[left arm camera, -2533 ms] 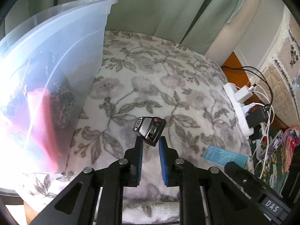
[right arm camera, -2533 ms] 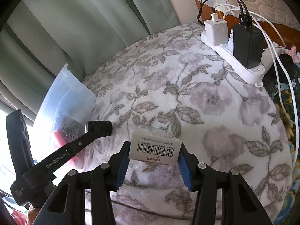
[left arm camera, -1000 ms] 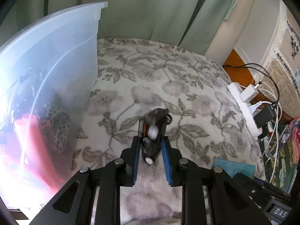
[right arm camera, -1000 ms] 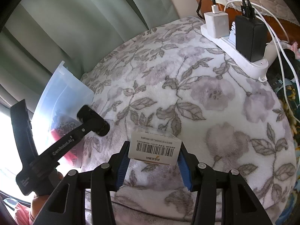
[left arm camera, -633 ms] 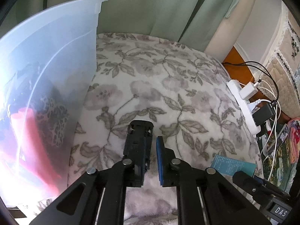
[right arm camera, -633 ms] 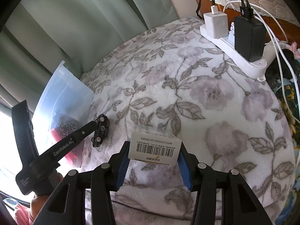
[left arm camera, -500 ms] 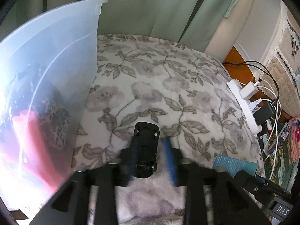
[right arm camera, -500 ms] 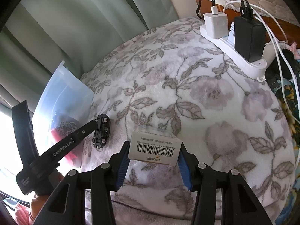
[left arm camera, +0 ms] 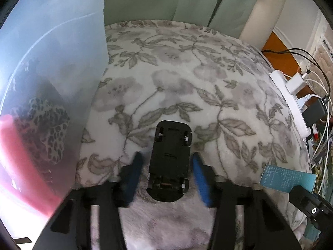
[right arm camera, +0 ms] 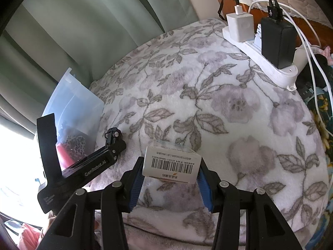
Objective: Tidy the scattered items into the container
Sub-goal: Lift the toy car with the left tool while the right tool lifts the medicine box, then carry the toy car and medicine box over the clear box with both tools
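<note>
A matt black plastic toy car [left arm camera: 169,162] lies between the jaws on plush floral fleece [left arm camera: 187,79]; beside them, a translucent plastic bin [left arm camera: 52,62]; a glossy cardboard box [right arm camera: 171,161].

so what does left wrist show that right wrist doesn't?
Left wrist only: the toy car's underside up on the blanket between the closing, not yet touching jaws of the left gripper; a teal card.
Right wrist only: the right gripper clamping a barcoded box.
Both: floral blanket, clear bin, power strip.
</note>
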Demonstrator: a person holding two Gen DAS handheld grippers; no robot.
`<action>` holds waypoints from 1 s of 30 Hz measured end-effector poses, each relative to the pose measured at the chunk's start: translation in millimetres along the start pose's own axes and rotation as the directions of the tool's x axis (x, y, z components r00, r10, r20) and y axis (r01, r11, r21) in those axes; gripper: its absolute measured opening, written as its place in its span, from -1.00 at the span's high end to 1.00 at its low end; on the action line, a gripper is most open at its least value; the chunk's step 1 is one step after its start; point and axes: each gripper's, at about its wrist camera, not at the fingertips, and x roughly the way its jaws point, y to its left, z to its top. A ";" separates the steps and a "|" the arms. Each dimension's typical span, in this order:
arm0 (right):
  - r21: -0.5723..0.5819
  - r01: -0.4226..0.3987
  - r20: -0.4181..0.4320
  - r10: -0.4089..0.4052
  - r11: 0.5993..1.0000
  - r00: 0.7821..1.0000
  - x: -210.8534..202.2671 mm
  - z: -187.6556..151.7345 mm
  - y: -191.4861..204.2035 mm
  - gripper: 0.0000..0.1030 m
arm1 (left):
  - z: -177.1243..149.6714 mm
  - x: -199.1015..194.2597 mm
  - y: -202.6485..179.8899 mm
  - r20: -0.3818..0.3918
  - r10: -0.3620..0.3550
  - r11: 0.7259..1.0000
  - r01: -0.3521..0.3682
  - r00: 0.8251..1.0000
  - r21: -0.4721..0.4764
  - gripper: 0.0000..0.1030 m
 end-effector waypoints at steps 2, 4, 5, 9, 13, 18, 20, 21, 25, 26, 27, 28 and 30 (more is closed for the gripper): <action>-0.002 0.001 0.000 -0.001 1.000 1.000 -0.1 -0.3 0.9 0.01 | -0.6 0.2 1.7 0.001 -0.003 1.000 0.003 1.000 -0.005 0.30; 0.000 0.001 0.002 -0.001 1.000 1.000 -1.1 0.4 1.2 0.01 | -1.8 -0.4 1.3 0.004 -0.008 1.000 0.008 1.000 -0.005 0.30; 0.002 0.000 0.002 0.000 1.000 1.000 -1.3 -0.1 1.0 0.01 | -2.8 -1.8 0.9 0.006 -0.013 1.000 0.013 1.000 -0.004 0.31; 0.004 0.003 0.004 -0.003 1.000 1.000 -3.6 -2.3 1.8 0.01 | -5.0 -11.9 -1.3 0.030 -0.047 0.999 0.047 0.998 0.005 0.31; -0.005 0.010 0.014 -0.010 1.000 1.000 -8.0 -1.2 6.4 0.01 | -3.2 -26.9 -2.3 0.062 -0.083 0.997 0.083 0.995 0.010 0.31; -0.016 0.014 0.032 -0.014 1.000 0.999 -15.7 -1.1 13.2 0.01 | -1.8 -45.3 0.4 0.089 -0.121 0.993 0.122 0.989 0.000 0.31; -0.015 0.015 0.039 -0.014 1.000 0.999 -18.8 -0.5 15.0 0.01 | -1.0 -52.5 1.6 0.101 -0.133 0.991 0.133 0.986 -0.002 0.31; -0.016 0.013 0.045 -0.012 1.000 0.999 -21.6 0.0 16.2 0.01 | -0.7 -57.1 2.1 0.109 -0.140 0.990 0.141 0.984 -0.002 0.31; -0.024 0.006 0.078 -0.004 1.000 0.997 -35.0 2.8 23.6 0.01 | 3.2 -80.3 5.2 0.163 -0.169 0.985 0.173 0.972 -0.008 0.31; -0.026 0.004 0.086 -0.001 1.000 0.996 -38.2 3.7 26.1 0.01 | 4.4 -84.9 5.9 0.175 -0.174 0.984 0.178 0.969 -0.009 0.31; -0.028 0.000 0.095 0.003 1.000 0.996 -41.7 4.7 28.7 0.01 | 5.8 -92.0 6.5 0.193 -0.181 0.982 0.186 0.964 -0.009 0.31; -0.030 -0.006 0.103 0.009 1.000 0.995 -45.3 5.8 31.1 0.01 | 6.2 -98.6 7.5 0.206 -0.188 0.981 0.194 0.960 -0.008 0.31; -0.036 -0.018 0.122 0.022 0.999 0.992 -53.6 8.4 37.2 0.01 | 8.3 -113.1 8.6 0.235 -0.205 0.977 0.212 0.950 -0.007 0.31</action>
